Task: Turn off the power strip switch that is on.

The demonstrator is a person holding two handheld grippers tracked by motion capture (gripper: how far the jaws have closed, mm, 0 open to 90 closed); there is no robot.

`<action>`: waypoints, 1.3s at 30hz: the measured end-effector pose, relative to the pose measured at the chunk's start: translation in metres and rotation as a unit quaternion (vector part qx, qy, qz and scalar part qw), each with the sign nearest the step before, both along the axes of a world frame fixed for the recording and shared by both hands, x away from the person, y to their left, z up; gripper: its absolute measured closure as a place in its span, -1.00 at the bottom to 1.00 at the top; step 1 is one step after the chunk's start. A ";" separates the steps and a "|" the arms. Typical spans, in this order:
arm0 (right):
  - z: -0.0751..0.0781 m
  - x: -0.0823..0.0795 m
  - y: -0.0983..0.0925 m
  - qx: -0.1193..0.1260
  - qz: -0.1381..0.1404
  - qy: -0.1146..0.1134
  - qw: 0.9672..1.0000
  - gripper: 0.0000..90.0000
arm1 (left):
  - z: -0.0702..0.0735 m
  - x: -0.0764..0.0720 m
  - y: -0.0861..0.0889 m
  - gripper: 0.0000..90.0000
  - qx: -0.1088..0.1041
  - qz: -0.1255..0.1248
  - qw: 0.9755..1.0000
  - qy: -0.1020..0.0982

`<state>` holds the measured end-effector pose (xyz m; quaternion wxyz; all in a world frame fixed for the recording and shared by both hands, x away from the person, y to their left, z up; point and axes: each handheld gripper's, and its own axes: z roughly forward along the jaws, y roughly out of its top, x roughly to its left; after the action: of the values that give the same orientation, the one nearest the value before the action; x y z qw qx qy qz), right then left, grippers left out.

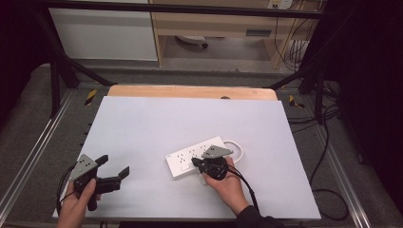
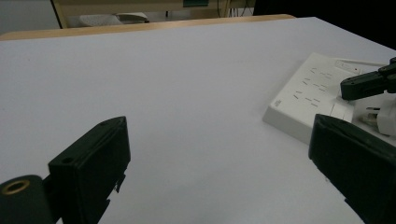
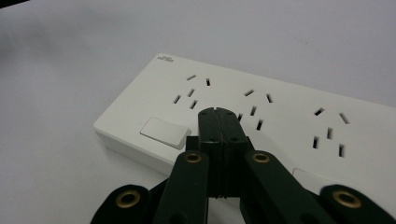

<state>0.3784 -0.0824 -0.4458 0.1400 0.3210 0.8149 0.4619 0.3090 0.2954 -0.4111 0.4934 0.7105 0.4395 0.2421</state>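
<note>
White power strip (image 3: pixel 261 112) lies on our table (image 1: pixel 157 123), our right claw (image 3: pixel 218 114) pressed shut empty over it, our left claw (image 1: pixel 114 166) spread wide nearby.

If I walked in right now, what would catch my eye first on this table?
A white power strip lies near the middle of the pale table, and the right gripper hovers over it with jaws pressed together, empty. At the near left edge, the left gripper waits with jaws wide apart.
</note>
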 end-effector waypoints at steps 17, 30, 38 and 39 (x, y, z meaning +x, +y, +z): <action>-0.001 0.000 0.000 0.004 -0.001 0.002 1.000 1.00 | 0.000 0.000 0.000 -0.88 -0.001 0.000 1.000 0.001; -0.001 0.001 -0.001 0.006 0.001 0.001 1.000 1.00 | 0.000 0.000 -0.001 -0.88 0.000 -0.001 1.000 0.001; -0.002 0.001 -0.001 0.007 0.002 0.002 1.000 1.00 | -0.001 0.000 -0.001 -0.88 0.000 0.000 1.000 0.001; -0.002 0.001 -0.001 0.007 0.003 0.001 1.000 1.00 | -0.001 0.000 -0.001 -0.88 0.000 -0.001 1.000 0.001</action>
<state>0.3794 -0.0833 -0.4475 0.1358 0.3202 0.8129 0.4672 0.3093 0.2946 -0.4118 0.4929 0.7111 0.4397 0.2411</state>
